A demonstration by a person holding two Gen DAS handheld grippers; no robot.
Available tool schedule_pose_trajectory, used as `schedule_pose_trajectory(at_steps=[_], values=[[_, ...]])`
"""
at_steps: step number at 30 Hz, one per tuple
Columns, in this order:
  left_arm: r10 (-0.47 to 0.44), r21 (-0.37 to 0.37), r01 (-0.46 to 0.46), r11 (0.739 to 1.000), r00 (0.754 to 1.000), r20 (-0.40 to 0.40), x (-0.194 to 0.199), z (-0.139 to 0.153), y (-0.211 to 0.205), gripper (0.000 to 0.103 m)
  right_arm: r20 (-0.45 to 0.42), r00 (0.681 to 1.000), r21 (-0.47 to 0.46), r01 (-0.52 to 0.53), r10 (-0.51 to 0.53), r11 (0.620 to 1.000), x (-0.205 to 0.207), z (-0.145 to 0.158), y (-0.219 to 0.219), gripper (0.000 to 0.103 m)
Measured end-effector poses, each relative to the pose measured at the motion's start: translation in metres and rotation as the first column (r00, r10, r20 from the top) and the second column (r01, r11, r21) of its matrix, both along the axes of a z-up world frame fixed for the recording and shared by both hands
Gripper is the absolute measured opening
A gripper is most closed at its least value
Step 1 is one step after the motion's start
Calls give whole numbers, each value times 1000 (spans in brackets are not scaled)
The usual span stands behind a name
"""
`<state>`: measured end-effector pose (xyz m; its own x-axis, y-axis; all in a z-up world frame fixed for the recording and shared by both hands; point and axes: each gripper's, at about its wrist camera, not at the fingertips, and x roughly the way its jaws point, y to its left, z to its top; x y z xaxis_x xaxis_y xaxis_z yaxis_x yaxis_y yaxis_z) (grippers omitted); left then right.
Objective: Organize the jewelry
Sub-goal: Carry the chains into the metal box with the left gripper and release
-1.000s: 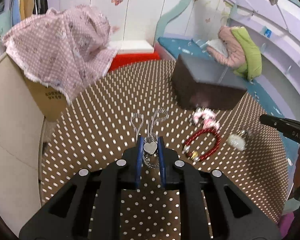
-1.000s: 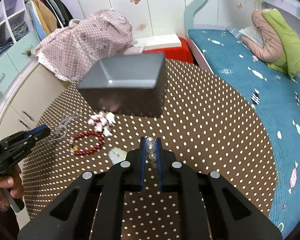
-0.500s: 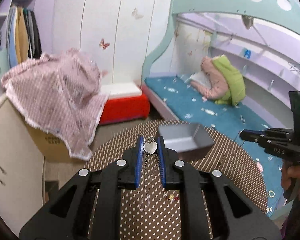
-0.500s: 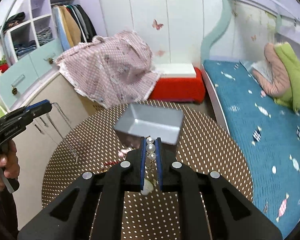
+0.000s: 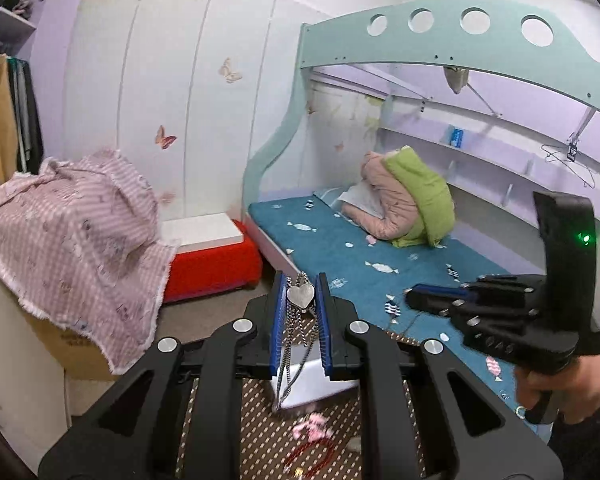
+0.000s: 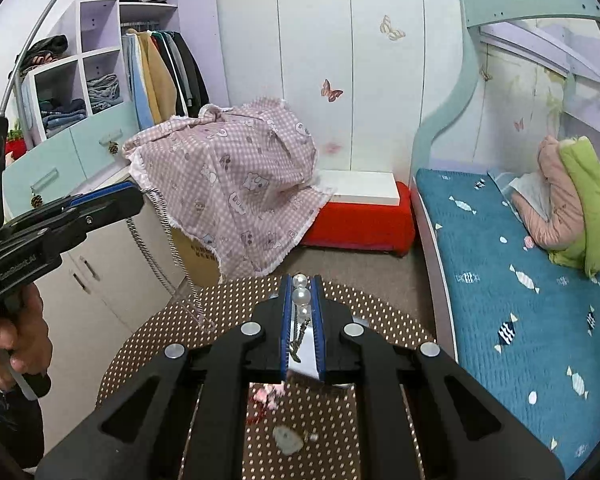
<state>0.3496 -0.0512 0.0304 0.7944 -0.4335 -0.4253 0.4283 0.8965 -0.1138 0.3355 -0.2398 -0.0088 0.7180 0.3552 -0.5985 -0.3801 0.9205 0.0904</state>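
Observation:
My left gripper (image 5: 299,286) is shut on a silver heart pendant necklace (image 5: 300,295), held high above the table; its chain hangs down between the fingers. My right gripper (image 6: 301,286) is shut on a pearl earring (image 6: 301,295) with a small chain dangling below. The grey jewelry box (image 5: 312,378) sits on the dotted brown table (image 5: 256,436), far below both grippers and partly hidden by them. A pink bracelet (image 5: 312,429) and a red bead bracelet (image 5: 312,454) lie on the table in front of the box. The necklace chain also shows in the right wrist view (image 6: 172,248).
A white pearl piece (image 6: 286,439) lies on the table near the front. A pink checked cloth (image 6: 228,184) covers a cardboard box to the left. A red bench (image 6: 360,220) and a bed with a teal mattress (image 6: 520,280) stand behind the table.
Both grippers have risen well above the table with their jewelry, from near the tabletop a second ago. The box and bracelets now look small and far below.

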Motion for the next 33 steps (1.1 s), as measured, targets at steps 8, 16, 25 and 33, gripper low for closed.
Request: schedule_pose_trajectory(at_steps=[8,16,25,33], values=[[-22,24,25,999,993,-118,57,-34,-32,15,-130,991,-25,23,-27,999,48,-43,3,8],[31,103,-5,995,968,-249,86,-104,-42,61,-276,955,-52,94,-105,994,76,-102,-1,37],[232,119,-213,970,956,-180,56,-102,-2,97,-185,968,-21,171,-172,985,48,-91,-16,96],[323,120,-311,943,941,-99,5,-82,16,97,-94,974,34,208,-204,978,8,-59,-17,96]])
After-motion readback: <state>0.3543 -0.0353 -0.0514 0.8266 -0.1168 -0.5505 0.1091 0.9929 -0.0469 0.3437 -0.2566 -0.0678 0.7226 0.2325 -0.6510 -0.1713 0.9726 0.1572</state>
